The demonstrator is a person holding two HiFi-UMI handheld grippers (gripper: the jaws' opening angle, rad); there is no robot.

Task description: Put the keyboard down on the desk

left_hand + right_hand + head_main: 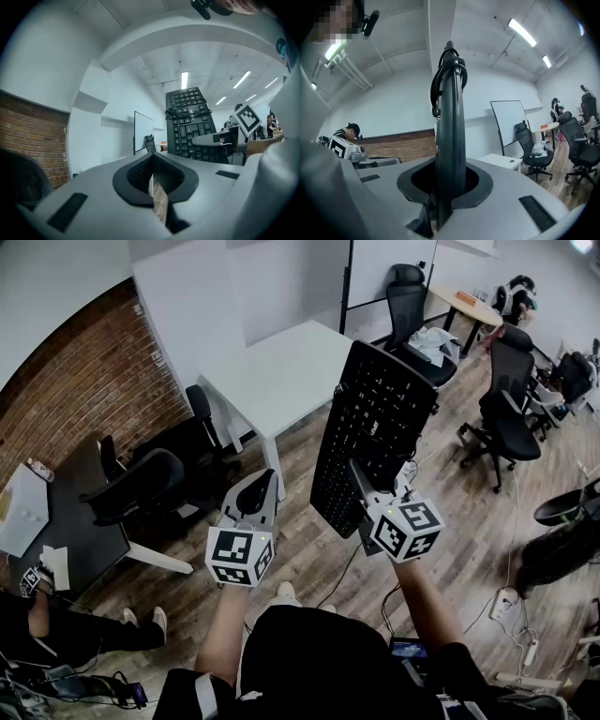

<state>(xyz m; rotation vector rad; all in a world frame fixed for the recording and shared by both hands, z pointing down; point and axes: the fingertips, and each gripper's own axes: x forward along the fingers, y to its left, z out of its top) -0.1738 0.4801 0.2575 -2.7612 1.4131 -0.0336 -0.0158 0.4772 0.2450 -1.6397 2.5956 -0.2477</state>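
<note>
Right claw (444,202) grips keyboard (375,427) edge — left claw (157,190) closed, seemingly empty.

keyboard (375,418) lower end hidden behind right gripper (364,486); keys unseen, edge-on, in right gripper view.

Left claw (262,476) idle, right claw (360,469) gripping
Both bare forearms (223,629) stretch forward; the left jaws meet on nothing, the right jaws clamp the edge of an upright keyboard (375,418).

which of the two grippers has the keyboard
The right gripper: its jaws are shut on the edge of the black keyboard, which stands on end in the air. The left gripper has its jaws together on nothing.
</note>
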